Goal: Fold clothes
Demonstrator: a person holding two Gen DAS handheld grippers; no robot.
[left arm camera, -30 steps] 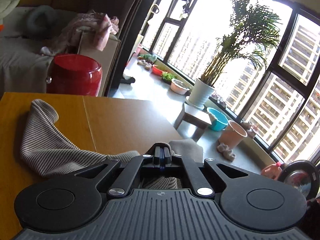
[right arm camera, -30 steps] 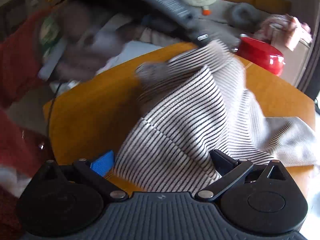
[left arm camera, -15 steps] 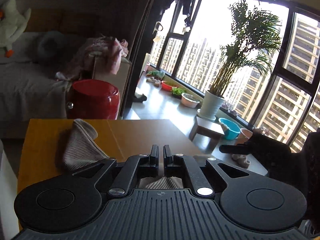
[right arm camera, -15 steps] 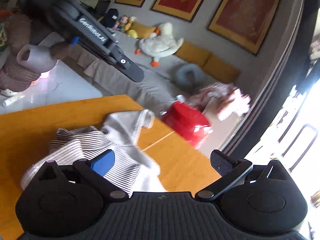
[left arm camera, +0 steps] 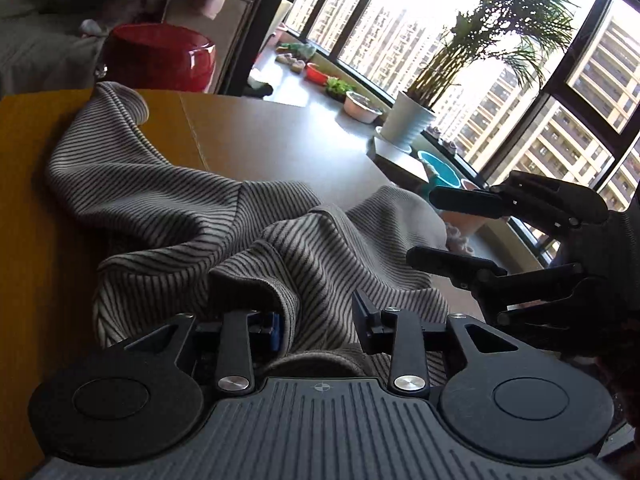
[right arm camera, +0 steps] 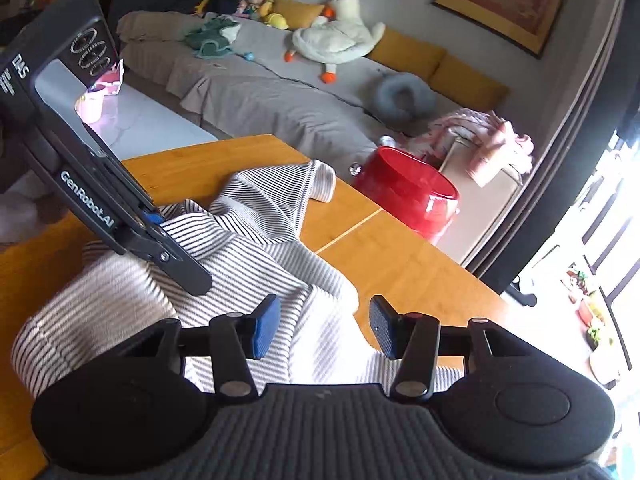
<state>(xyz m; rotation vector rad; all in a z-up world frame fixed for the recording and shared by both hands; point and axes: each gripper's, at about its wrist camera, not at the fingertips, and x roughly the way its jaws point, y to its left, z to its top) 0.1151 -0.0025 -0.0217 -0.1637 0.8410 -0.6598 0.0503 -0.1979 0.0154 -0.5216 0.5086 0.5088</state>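
A grey-and-white striped garment (left arm camera: 192,216) lies crumpled on the wooden table (left arm camera: 36,184). It also shows in the right wrist view (right arm camera: 256,240). My left gripper (left arm camera: 320,320) is open, low over the cloth, with a fold bunched between its fingers. My right gripper (right arm camera: 322,326) is open over the garment's near edge, holding nothing. In the left wrist view the right gripper (left arm camera: 448,228) hovers at the right, beside the cloth. In the right wrist view the left gripper (right arm camera: 180,256) reaches down onto the cloth from the left.
A red round stool (right arm camera: 408,192) stands just beyond the table's far edge, also in the left wrist view (left arm camera: 160,56). A grey sofa with plush toys (right arm camera: 280,80) lies behind. Potted plants (left arm camera: 408,120) line the window.
The left gripper was shut, has opened and dropped onto the bunched cloth. The right gripper, open throughout, has come down close over the garment next to the left one.
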